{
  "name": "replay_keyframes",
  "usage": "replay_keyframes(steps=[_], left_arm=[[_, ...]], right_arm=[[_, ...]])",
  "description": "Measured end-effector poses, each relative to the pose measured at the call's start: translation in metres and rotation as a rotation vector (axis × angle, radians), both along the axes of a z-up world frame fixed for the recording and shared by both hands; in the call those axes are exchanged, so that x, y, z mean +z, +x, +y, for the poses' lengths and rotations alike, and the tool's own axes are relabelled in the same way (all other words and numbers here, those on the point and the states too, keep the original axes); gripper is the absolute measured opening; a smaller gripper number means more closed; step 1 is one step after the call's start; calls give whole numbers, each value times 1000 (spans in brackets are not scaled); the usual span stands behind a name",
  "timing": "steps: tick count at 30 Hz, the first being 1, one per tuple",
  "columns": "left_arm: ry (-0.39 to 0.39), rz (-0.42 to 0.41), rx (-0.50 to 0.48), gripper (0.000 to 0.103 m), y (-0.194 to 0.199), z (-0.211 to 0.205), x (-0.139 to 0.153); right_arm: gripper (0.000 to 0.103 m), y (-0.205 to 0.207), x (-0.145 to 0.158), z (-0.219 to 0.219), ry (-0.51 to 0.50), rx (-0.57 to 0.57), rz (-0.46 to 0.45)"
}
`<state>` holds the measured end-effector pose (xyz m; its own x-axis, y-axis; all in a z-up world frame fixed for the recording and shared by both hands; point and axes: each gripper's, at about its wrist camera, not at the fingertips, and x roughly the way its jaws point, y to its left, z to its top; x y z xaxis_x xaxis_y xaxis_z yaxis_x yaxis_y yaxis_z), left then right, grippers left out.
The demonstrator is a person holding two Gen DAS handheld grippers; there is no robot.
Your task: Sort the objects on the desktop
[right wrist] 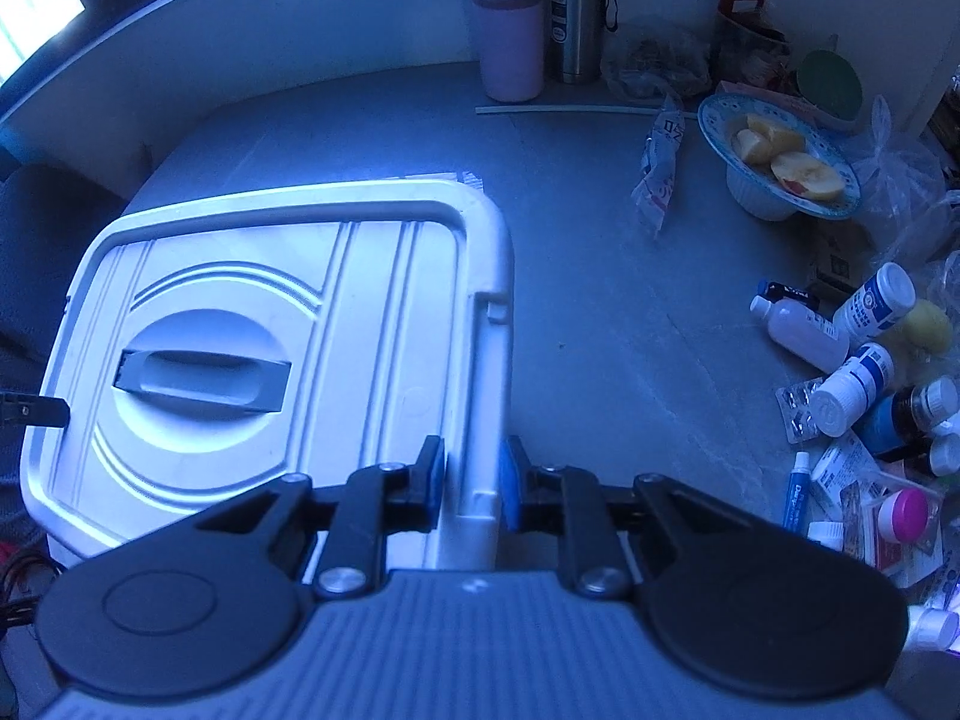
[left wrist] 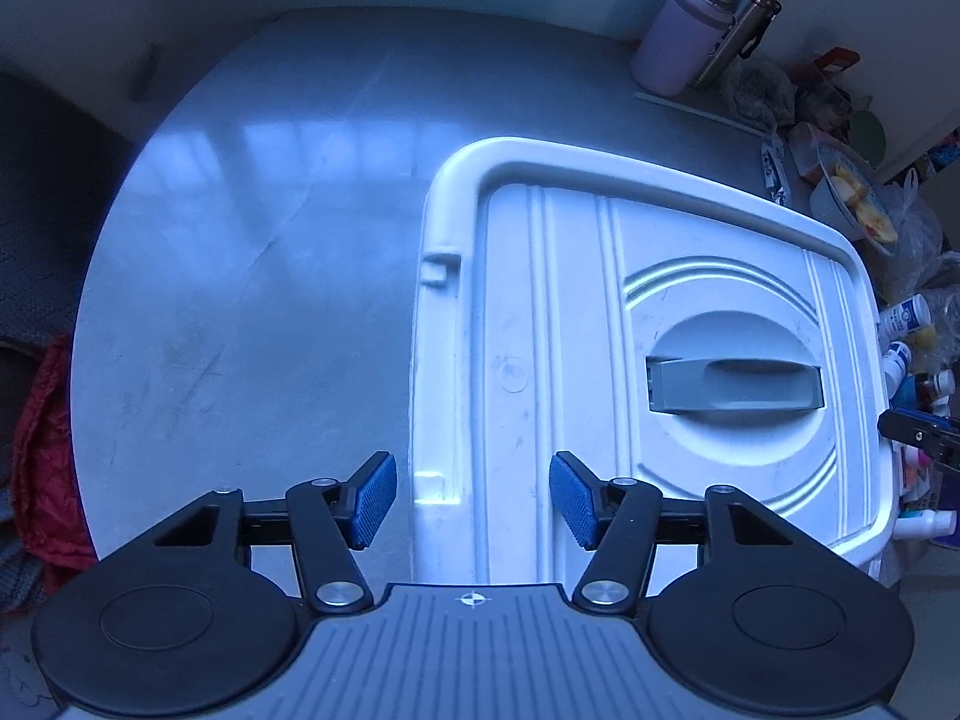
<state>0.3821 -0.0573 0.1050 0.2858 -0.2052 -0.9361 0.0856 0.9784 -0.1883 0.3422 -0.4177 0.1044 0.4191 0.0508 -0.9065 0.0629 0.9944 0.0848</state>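
While right gripper clamps the rim of the white lid, lower centre, left gripper straddles the opposite rim unclenched. Risk: one-sided lift tilts the lid; bottles, right, stay unsorted.

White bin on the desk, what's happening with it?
A person holds a tool in each hand at the white plastic storage box, lid with grey handle still on. The right tool is clamped on the lid's right rim. The left tool straddles the left rim, pads not pressing it. Medicine bottles lie unsorted on the grey table.
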Motion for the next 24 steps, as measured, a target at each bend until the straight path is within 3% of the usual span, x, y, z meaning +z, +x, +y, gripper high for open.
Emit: replay_keyframes(steps=[14,18,20,22,24], left_arm=[[15,-24,14,62,-8,-1,0],[40,-39,48,83,-11,4,-2],[21,-44,75,82,-14,9,-2],[-8,-93,116,82,-24,13,2],[-19,-207,133,82,-42,12,12]], right_arm=[[22,1,-1,3,-3,20,3],[22,-1,-1,0,15,15,-10],[23,-3,-1,2,13,21,-28],[23,-10,0,6,4,36,-73],[23,-20,5,12,5,61,-112]])
